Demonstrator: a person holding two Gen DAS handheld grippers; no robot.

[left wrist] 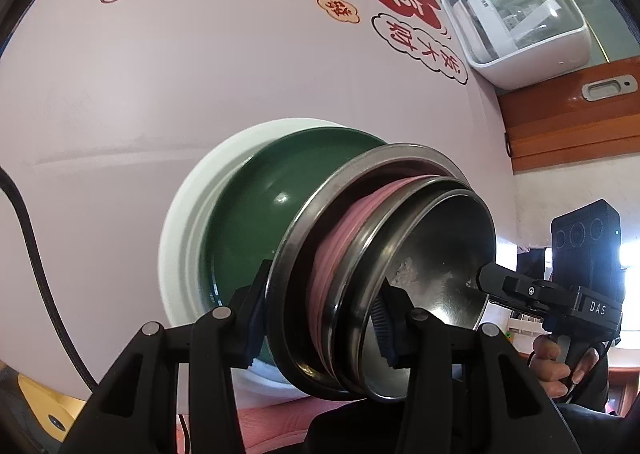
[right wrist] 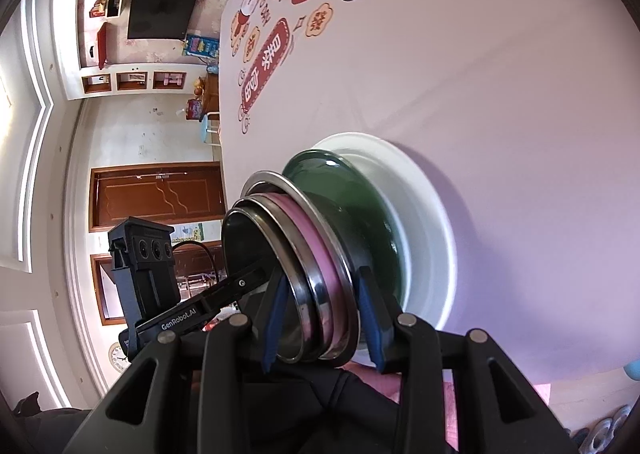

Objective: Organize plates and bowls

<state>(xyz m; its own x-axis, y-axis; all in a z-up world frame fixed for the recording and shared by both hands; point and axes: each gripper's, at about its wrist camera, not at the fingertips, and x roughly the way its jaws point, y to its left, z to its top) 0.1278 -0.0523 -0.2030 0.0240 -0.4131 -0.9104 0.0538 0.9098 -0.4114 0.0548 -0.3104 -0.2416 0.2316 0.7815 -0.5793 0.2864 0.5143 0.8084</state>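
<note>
A nested stack of bowls stands on a white plate (left wrist: 188, 206) with a dark green plate (left wrist: 256, 198) on it. The stack holds a large steel bowl (left wrist: 320, 214), a pink bowl (left wrist: 344, 222) and a smaller steel bowl (left wrist: 440, 250) innermost. My left gripper (left wrist: 320, 318) is shut across the rims of the stack, one finger outside and one inside. My right gripper (right wrist: 320, 318) is shut on the same stack (right wrist: 312, 254) from the opposite side. The white plate (right wrist: 424, 206) and green plate (right wrist: 360, 210) show in the right wrist view too. Each gripper shows in the other's view.
The dishes rest on a pale pink tablecloth (left wrist: 160, 74) with red printed characters. A white box with a clear lid (left wrist: 516, 22) stands at the table's far corner. A black cable (left wrist: 36, 254) crosses the cloth at left. A wooden door (right wrist: 160, 194) lies beyond the table edge.
</note>
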